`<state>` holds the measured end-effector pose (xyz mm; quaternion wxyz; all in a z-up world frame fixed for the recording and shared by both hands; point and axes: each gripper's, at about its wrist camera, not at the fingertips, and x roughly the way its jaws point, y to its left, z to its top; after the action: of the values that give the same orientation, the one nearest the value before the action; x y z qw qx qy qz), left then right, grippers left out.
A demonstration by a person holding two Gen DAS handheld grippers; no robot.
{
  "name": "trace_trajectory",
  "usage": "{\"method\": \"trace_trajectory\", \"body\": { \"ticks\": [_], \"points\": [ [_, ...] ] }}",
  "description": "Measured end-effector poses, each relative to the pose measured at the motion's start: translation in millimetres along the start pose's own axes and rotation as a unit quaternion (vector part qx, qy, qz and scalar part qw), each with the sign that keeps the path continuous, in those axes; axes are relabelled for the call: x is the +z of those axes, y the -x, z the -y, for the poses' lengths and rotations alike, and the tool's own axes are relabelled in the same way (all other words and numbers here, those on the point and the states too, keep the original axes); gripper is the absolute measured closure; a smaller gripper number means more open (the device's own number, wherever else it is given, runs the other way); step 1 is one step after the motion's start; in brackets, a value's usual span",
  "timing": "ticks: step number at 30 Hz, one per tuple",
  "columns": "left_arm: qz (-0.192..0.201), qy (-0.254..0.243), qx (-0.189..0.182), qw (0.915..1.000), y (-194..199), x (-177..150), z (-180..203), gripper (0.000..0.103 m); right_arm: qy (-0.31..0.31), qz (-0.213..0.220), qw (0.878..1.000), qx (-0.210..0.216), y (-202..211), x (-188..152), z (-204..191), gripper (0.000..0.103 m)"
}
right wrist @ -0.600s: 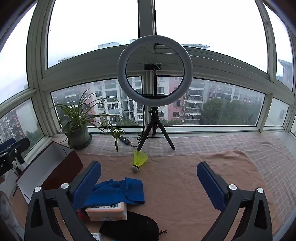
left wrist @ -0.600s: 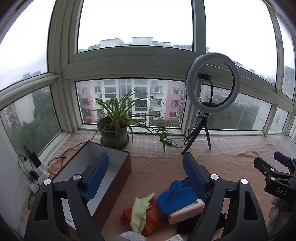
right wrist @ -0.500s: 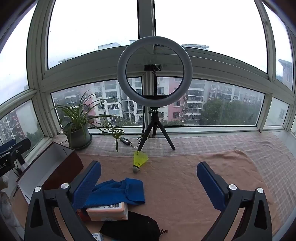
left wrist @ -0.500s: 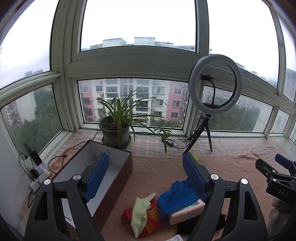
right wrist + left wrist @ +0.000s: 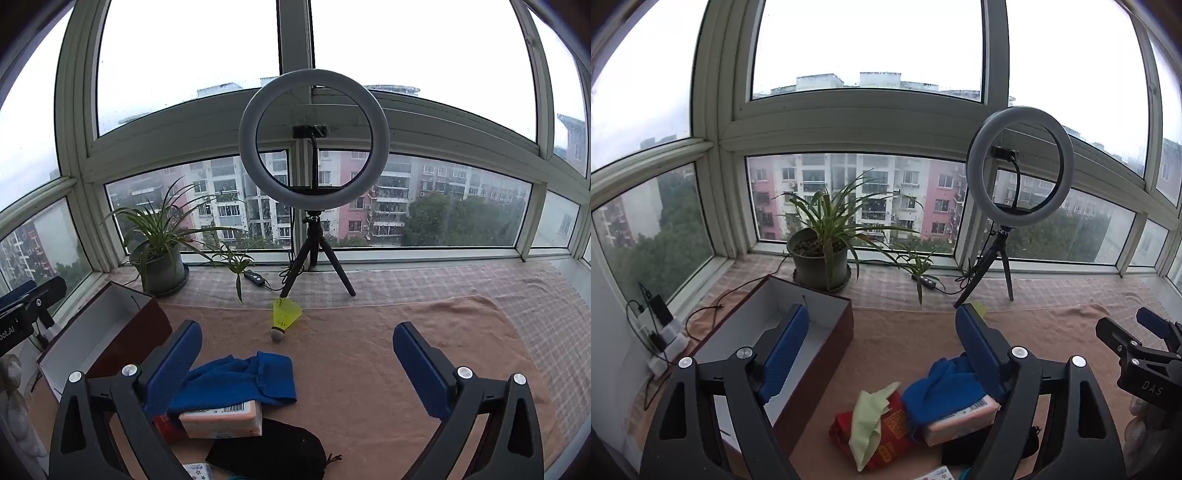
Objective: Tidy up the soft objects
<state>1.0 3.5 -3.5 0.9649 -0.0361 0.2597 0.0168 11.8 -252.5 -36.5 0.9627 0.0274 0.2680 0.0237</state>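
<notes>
**Above the pile: both tongs apart, nothing picked yet**

Left wrist view: left tongs [image 5: 877,354] stand wide apart and empty, held above the peach towel-like mat [image 5: 908,332]. Against the frames from half a second back, the view has tipped slightly: ring light on black tripod [image 5: 1019,166] and potted spider plant [image 5: 822,254] sit a bit lower and more central, and the pile shows more fully. Small reposition only, no contact. Open brown cardboard box with white interior [image 5: 798,317] lies behind and under the left finger. Just below and inside the right finger: crumpled blue cloth [image 5: 942,391] draped over a pink wrapped pack with barcode label [image 5: 960,417]; beside that, a pale green wipe cloth [image 5: 871,413] lying on a red printed packet [image 5: 894,424]. Right tongs [image 5: 1134,343] visible at the right edge.

Right wrist view: right tongs [image 5: 297,363] also wide apart, empty, essentially unmoved from the earlier frames. Blue cloth [image 5: 236,380] touches or sits just behind the left finger; pink pack [image 5: 221,419] under it, black drawstring pouch [image 5: 269,452] nearer the camera. Yellow shuttlecock [image 5: 284,317] lies ahead, between the fingers, well clear. Box [image 5: 107,328] left of the left finger.

Read: box looks empty as far as visible, so sorting hasn't started. Left side seems to be lining up; the blue cloth is likely the first grab.
</notes>
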Motion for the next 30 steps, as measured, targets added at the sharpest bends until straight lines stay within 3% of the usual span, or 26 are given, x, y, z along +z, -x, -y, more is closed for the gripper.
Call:
{"method": "trace_trajectory", "body": {
  "ticks": [30],
  "points": [
    [-0.001,-0.002,-0.001,1.0,-3.3,0.4,-0.6,0.021,0.01,-0.004,1.0,0.003,-6.0,4.5,-0.6,0.001]
  ]
}}
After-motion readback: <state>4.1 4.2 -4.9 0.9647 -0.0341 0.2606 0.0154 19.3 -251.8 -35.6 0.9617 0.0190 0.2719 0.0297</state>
